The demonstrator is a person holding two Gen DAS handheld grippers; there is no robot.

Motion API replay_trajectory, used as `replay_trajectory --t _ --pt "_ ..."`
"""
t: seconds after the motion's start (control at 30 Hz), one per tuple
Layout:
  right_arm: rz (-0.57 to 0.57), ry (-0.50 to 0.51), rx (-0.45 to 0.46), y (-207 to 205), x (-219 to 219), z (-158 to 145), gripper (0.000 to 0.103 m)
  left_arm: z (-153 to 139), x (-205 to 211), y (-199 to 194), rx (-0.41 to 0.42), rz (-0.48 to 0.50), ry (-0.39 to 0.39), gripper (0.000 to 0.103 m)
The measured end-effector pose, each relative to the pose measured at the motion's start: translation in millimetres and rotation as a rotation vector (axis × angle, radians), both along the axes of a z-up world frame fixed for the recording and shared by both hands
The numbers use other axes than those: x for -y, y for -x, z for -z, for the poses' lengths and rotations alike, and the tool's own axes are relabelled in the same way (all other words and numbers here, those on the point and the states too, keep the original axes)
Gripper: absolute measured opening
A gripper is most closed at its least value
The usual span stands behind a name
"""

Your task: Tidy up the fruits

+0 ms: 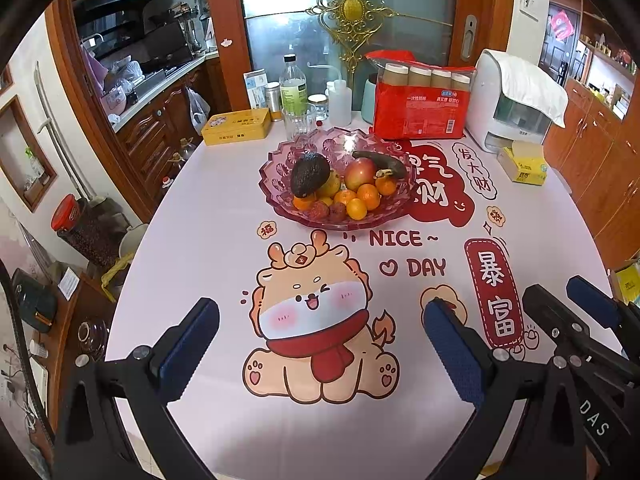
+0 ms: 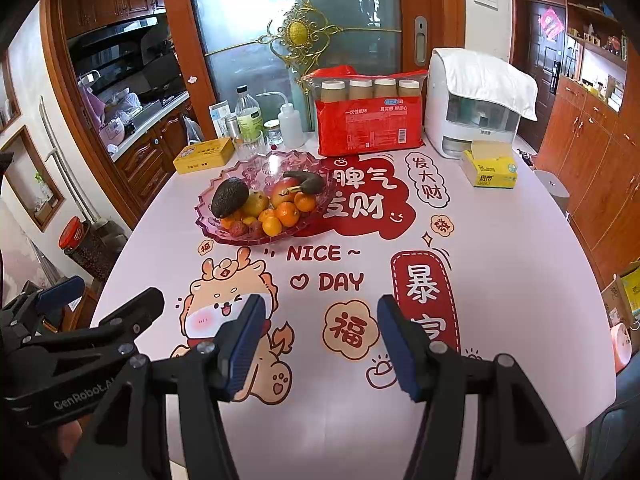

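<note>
A faceted pink glass fruit bowl [image 1: 276, 184] sits mid-worktop [image 1: 208, 240], piled with a pebbly dark avocado [image 1: 309, 173], a smooth red apple [image 1: 360, 173], glossy mandarins [image 1: 368, 196] and a dull dark cucumber-like piece behind the apple. Nearer than the bowl, the left tool [image 1: 322, 344] hangs wide and empty, the right tool [image 2: 320, 340] partly spread, also empty. Either sorting has yet to begin or it is complete; any next move means reaching to the bowl.
</note>
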State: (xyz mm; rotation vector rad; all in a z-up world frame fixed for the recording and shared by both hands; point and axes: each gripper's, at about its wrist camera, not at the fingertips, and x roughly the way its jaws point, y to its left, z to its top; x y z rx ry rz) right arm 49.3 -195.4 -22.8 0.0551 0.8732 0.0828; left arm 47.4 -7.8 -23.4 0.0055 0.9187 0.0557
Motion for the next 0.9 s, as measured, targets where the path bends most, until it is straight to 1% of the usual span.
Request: replay_trajectory --t 0.5,0.9 --pt "-0.001 -0.001 0.001 -1.6 0.7 0.9 0.059 -0.3 0.6 -1.8 -0.003 0.001 0.002 0.102" --pt "0.003 -0.001 -0.007 -3.6 -1.3 2.2 0.059 5.9 2.3 -1.3 -0.018 0.005 0.010 0.102"
